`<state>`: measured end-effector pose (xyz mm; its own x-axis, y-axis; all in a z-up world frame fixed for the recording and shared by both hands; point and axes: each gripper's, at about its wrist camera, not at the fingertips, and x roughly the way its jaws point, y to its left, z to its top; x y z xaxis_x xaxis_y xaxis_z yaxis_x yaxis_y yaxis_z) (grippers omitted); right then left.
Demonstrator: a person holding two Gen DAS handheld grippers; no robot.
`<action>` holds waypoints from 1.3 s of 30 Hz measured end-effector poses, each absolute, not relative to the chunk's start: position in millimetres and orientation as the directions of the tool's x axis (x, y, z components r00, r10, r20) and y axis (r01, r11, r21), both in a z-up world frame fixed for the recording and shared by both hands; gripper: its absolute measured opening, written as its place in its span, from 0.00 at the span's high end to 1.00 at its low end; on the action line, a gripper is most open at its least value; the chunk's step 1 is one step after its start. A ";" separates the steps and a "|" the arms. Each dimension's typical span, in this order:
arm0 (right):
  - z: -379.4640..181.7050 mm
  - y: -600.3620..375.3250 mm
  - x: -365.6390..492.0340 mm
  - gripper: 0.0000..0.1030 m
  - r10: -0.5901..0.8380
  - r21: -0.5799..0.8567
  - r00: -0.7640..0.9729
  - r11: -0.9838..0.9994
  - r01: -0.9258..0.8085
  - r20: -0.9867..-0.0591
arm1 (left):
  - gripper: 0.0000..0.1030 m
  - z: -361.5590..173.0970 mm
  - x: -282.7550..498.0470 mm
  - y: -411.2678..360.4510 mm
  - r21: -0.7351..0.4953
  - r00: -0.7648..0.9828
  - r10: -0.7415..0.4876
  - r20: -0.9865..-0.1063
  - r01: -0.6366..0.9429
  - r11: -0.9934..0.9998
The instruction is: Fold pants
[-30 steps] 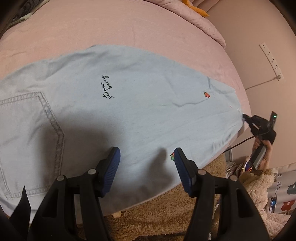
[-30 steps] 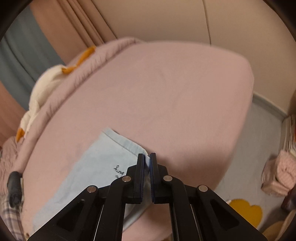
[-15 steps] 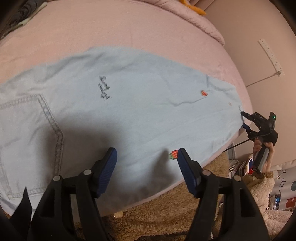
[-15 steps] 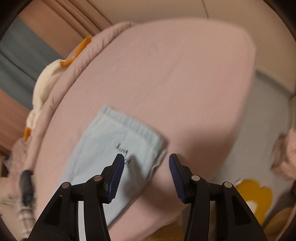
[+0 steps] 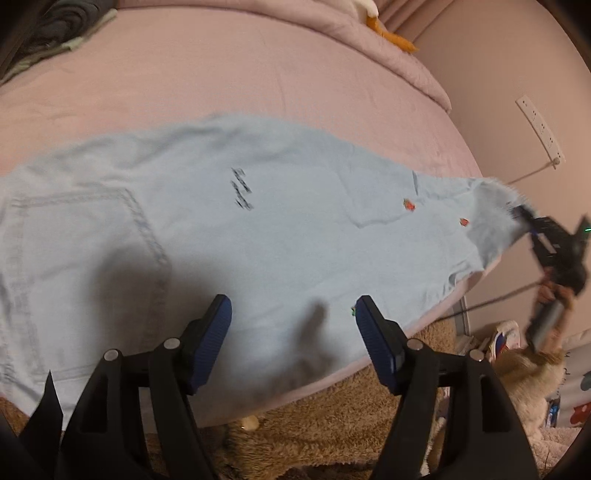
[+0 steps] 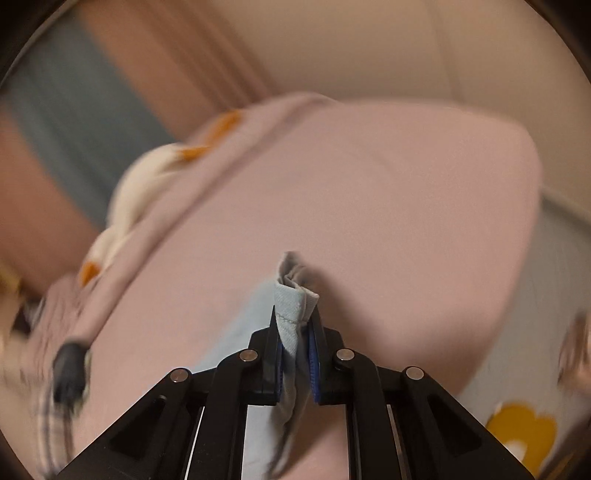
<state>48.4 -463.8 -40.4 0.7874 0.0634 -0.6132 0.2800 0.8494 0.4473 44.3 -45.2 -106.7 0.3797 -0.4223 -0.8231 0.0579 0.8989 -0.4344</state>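
Pants (image 5: 280, 236), one light-blue denim pair, lie flat on the pink bed (image 5: 229, 74); right gripper (image 6: 295, 332) clamps the hem, left gripper (image 5: 291, 317) spread, holding nothing.

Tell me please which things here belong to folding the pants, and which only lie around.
For the job: pants; right gripper, shut on the hem; left gripper, open; bed.
Lying about: plush toy; dark clothes; power strip.

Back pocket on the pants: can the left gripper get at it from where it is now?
Probably yes. The left gripper is open above the pants, and the back pocket lies flat off to its side with nothing on it. The right gripper holds the far hem.
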 end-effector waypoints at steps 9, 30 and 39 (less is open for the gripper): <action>-9.4 -270.0 29.5 0.88 0.327 0.245 0.684 0.945 -0.218 -0.652 | 0.32 -99.5 39.4 -21.2 -0.429 0.438 -0.381 -0.814 -0.012 0.903; -69.5 -259.3 39.9 0.47 0.361 0.315 0.497 0.932 -0.178 -0.789 | 0.27 -101.5 60.1 -47.2 -0.468 0.399 -0.457 -0.795 0.075 0.881; -99.2 -320.1 41.4 0.47 0.290 0.366 0.495 0.928 0.062 -0.819 | 0.37 -130.3 84.0 -86.4 -0.535 0.297 -0.538 -0.789 0.100 0.839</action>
<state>41.4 -320.1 -99.2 0.4952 0.2903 -0.8189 0.0618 0.9284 0.3665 84.0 -86.4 -130.3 0.2973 -0.5384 -0.7885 0.0996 0.8388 -0.5352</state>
